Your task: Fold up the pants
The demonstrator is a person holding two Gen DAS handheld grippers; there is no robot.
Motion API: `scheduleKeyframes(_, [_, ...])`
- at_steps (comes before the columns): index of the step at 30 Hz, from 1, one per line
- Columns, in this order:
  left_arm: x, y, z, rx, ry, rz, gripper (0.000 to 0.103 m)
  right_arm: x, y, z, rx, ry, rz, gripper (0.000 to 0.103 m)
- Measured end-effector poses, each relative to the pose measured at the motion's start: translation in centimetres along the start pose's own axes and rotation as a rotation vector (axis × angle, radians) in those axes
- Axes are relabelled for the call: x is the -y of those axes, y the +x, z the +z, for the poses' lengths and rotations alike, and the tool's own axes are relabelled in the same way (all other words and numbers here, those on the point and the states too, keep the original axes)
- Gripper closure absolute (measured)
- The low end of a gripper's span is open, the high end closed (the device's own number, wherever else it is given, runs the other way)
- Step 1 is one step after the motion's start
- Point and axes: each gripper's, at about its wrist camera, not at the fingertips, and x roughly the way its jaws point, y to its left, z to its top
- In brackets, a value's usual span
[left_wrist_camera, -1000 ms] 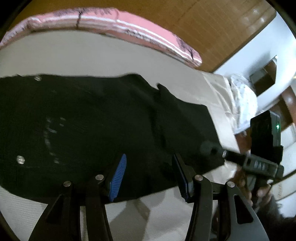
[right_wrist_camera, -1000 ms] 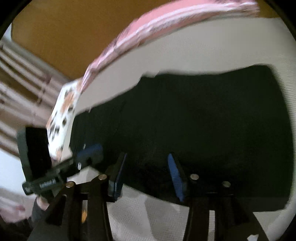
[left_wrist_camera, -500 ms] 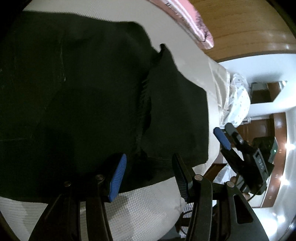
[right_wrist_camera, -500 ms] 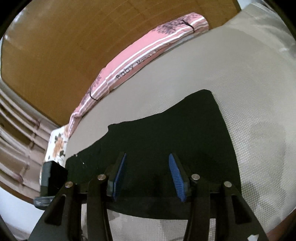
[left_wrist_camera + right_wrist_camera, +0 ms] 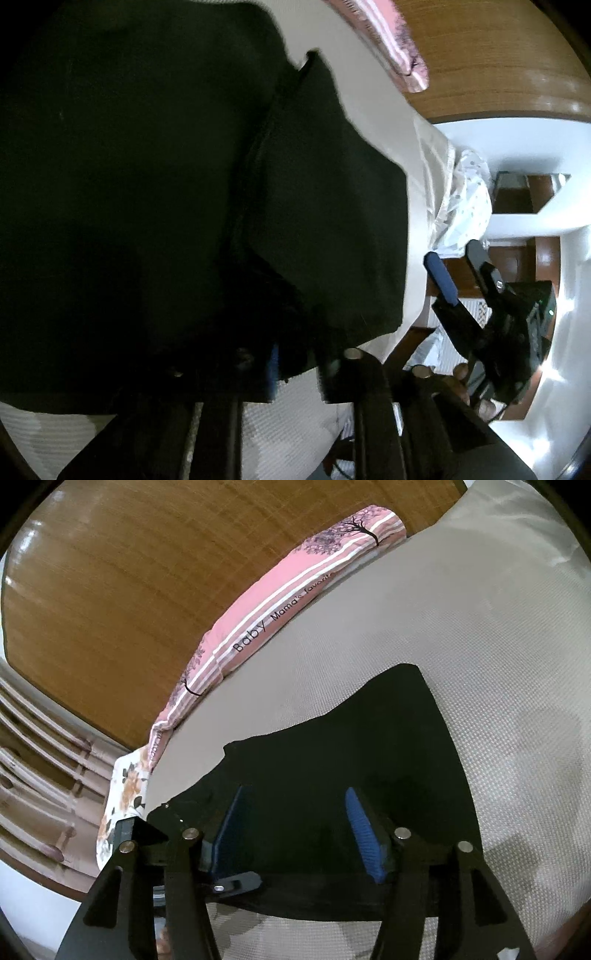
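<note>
Pants: black pants (image 5: 155, 177) lie flat on the bed (image 5: 461, 635), over its near part, close to the near edge.
Near edge: in the right wrist view the hem side of the pants (image 5: 317, 893) runs just short of the bed's near edge, with a strip of bare white cover in front of it.
Side edge: in the left wrist view a folded flap ends in a straight edge (image 5: 402, 258) near the bed's side, with a narrow band of bare cover beyond.
Left tool: the left tool (image 5: 295, 365) has just been closing; its jaws are pinched on the near edge of the pants, dark cloth bunched between the pads.
Right tool: the right tool (image 5: 295, 830) has just been opening; its blue pads stand well apart above the pants, and no cloth is gripped.
Open room: wide bare cover lies beyond the pants up to a pink striped pillow (image 5: 280, 616) at the bed's far edge.
Off the bed: wooden floor (image 5: 110, 583) lies beyond the pillow.
</note>
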Motion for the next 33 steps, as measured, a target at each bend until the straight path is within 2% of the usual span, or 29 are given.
scheduleKeyframes(2, [0.5, 0.0, -0.2, 0.025, 0.023, 0.027, 0.095, 0.1, 0.2, -0.1, -0.007, 0.002, -0.008, 0.048])
scheduleKeyframes(8, [2.2, -2.2, -1.4, 0.099, 0.124, 0.064, 0.096, 0.7, 0.4, -0.2, -0.016, 0.004, -0.079, 0.048])
scheduleKeyframes(11, [1.8, -3.0, -1.7, 0.113, 0.129, 0.092, 0.096, 1.1, 0.9, -0.4, -0.035, 0.013, -0.111, 0.048])
scheduleKeyframes(13, [0.9, -2.9, -1.7, 0.113, 0.128, 0.140, 0.096, 1.5, 1.4, -0.6, -0.053, 0.021, -0.127, 0.048])
scheduleKeyframes(16, [-0.3, -2.1, -1.4, 0.098, 0.093, 0.142, 0.096, 2.1, 2.4, -1.0, -0.095, 0.030, -0.181, 0.048])
scheduleKeyframes(19, [-0.1, -1.9, -1.3, 0.101, 0.121, 0.159, 0.095, 2.3, 3.0, -1.4, -0.122, 0.013, -0.221, 0.050])
scheduleKeyframes(24, [0.3, -2.1, -1.4, 0.094, 0.159, 0.193, 0.091, 2.2, 3.8, -1.8, -0.140, -0.020, -0.258, 0.049])
scheduleKeyframes(28, [0.6, -2.9, -1.6, 0.118, 0.176, 0.223, 0.080, 2.0, 3.8, -2.1, -0.134, -0.040, -0.272, 0.048])
scheduleKeyframes(33, [0.8, -5.5, -2.1, 0.235, 0.239, 0.335, 0.075, 0.7, 4.5, -2.7, -0.138, -0.099, -0.309, 0.047])
